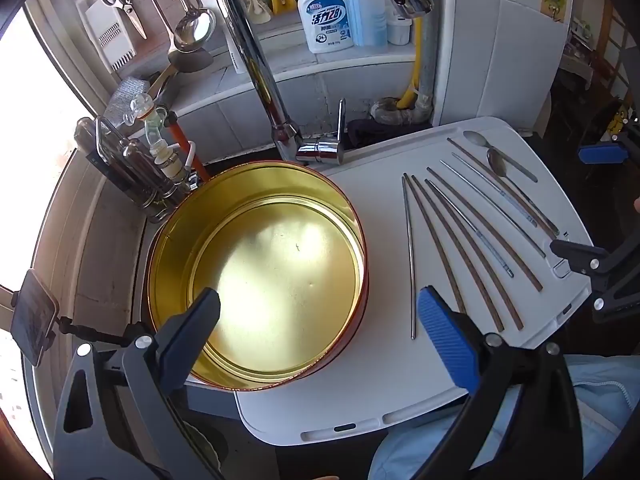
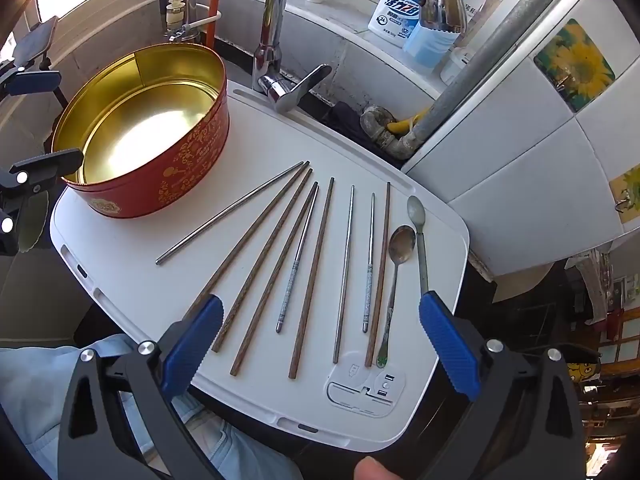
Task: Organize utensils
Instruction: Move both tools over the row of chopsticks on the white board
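A round red tin [image 2: 160, 176] with a gold inside [image 1: 276, 280] stands empty on the left of a white board [image 2: 120, 248]. Fanned out to its right lie several wooden chopsticks [image 2: 316, 268], several metal chopsticks [image 2: 228, 212] and two spoons [image 2: 400, 252]. My left gripper [image 1: 320, 320] hangs open over the tin's near rim, nothing between its fingers. My right gripper [image 2: 320, 328] hovers open above the near ends of the chopsticks, touching none. In the left wrist view the utensils [image 1: 472, 232] lie right of the tin, and the right gripper's fingers [image 1: 580, 256] show at the right edge.
A chrome tap [image 1: 256, 64] rises behind the tin, with soap bottles [image 1: 324, 16] on the ledge. A metal rack [image 1: 132, 168] stands left of the tin. Grey pipes [image 2: 460, 100] and a tiled wall [image 2: 540, 140] close off the right. A person's light-blue sleeve [image 2: 36, 380] is near the board's front.
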{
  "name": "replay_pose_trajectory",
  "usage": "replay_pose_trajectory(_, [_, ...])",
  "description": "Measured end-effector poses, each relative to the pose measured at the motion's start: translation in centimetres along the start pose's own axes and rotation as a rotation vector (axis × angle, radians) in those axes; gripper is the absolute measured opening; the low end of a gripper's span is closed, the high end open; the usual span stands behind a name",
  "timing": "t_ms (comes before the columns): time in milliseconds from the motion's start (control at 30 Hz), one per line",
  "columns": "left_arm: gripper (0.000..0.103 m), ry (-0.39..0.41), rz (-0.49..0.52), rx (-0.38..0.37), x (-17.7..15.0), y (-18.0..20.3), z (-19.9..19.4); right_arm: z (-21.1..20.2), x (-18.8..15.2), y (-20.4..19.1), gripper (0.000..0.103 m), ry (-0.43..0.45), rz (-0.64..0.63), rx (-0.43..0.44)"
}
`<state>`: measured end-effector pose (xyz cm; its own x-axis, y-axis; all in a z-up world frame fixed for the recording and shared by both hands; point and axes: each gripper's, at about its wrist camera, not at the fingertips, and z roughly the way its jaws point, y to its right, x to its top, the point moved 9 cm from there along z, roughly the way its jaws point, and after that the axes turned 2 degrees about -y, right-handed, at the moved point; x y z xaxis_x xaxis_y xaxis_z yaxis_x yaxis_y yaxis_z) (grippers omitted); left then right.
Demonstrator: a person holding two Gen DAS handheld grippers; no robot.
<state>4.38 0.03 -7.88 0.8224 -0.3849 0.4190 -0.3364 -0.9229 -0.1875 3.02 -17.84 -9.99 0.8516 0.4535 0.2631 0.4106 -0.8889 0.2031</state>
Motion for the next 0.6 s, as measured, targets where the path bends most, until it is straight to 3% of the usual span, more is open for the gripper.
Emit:
replay_pose_trajectory(400, [0.096, -0.022, -0.006, -0.050, -0.65, -0.47, 0.97, 0.47, -0.19, -0.52, 0.099, -0.010, 0.027, 0.018])
replay_pose_trajectory(600, [0.096, 0.029, 0.014, -0.109, -0.32, -0.40, 0.49, 0.61, 0.15, -0.12, 0.099, 0.003, 0.089, 0.042])
